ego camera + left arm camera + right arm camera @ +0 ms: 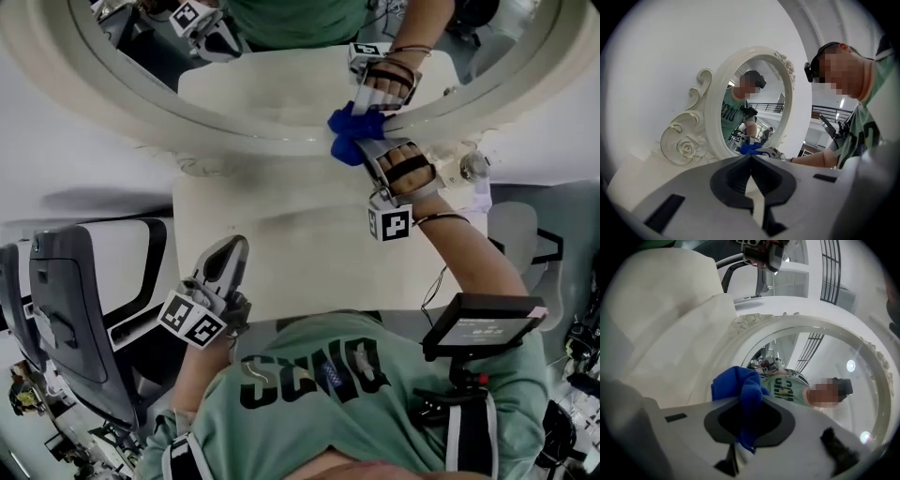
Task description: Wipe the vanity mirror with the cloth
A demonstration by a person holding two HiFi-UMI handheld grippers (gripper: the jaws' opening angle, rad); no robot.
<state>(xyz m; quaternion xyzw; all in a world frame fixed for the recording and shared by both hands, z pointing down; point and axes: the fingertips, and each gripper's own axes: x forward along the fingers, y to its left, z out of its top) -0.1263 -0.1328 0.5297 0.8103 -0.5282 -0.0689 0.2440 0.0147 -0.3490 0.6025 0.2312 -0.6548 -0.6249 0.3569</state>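
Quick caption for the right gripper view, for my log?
Right gripper clamped on a blue cloth, held up to the white-framed vanity mirror.

White wall (670, 56); cream tabletop (281, 253); grey chair (66, 309) at left; dark railing (829, 111) behind.

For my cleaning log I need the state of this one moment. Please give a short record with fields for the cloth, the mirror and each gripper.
cloth: blue, bunched, against the lower edge of the glass
mirror: oval vanity mirror with an ornate cream frame
right gripper: jaws shut on the cloth, at the mirror
left gripper: jaws together, nothing between them, away from the mirror, near the front edge of the tabletop
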